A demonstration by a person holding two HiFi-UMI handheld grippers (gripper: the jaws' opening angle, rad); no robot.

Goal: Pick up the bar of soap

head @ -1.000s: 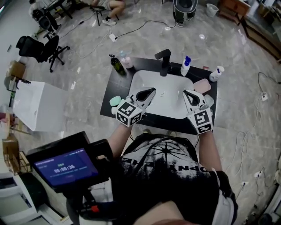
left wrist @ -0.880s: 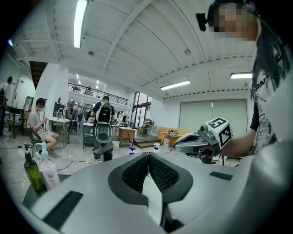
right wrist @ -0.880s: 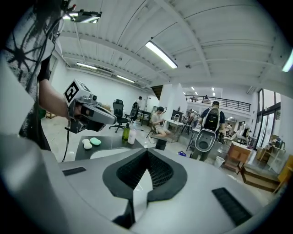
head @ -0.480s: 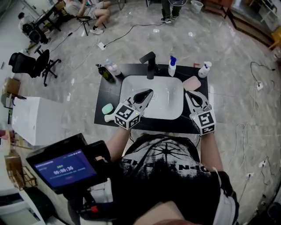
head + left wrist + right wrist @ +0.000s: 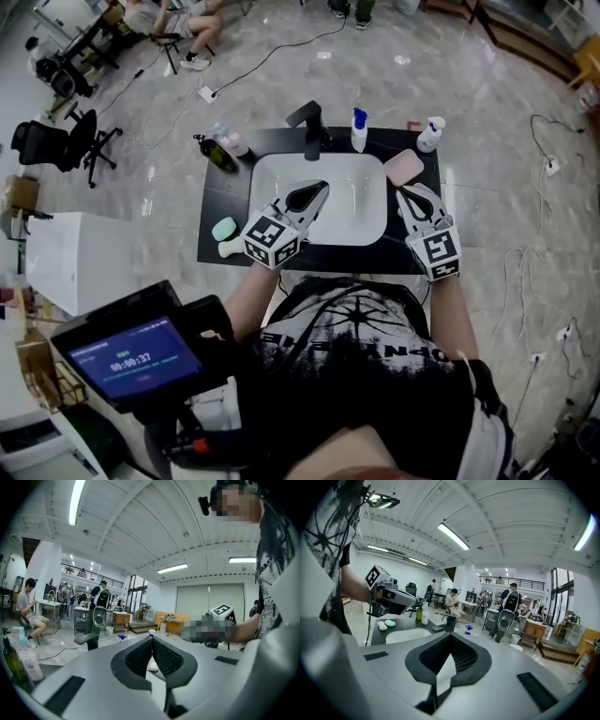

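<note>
We're looking down at a wide grey marble floor (image 5: 487, 112), cables trailing across it. On it stands the black counter (image 5: 225, 192) with its white sink basin (image 5: 352, 202) set in the middle.

Down at bottom left, a dark device with a lit blue screen (image 5: 131, 361) sits close to the person's body.

Now the tongs. The left gripper (image 5: 309, 197) hangs over the left part of the basin with its jaws pressed together and nothing between them. The left gripper view confirms it, with the ribbed pads meeting at the tip (image 5: 151, 639). The right gripper (image 5: 417, 199) sits over the counter at the basin's right rim. It is just as tightly closed and just as empty, and its own view shows the pads meeting at the tip (image 5: 450, 637).

Along the back edge we have the black faucet (image 5: 309, 127). A dark green bottle (image 5: 216, 153) and a clear bottle (image 5: 230, 141) stand to its left. A blue-topped bottle (image 5: 359, 129) and a white spray bottle (image 5: 429, 136) stand to its right. A flat pink item (image 5: 404, 167) lies just ahead of the right gripper.

And the prize: the green bar of soap (image 5: 224, 228) lies on the counter's front left corner, outside the basin. A pale bar (image 5: 230, 247) lies just beside it, and both sit to the left of the left gripper's marker cube (image 5: 272, 239). The right gripper view catches both bars too, the green one (image 5: 390, 623) next to the pale one (image 5: 382, 626). Neither gripper touches them.
</note>
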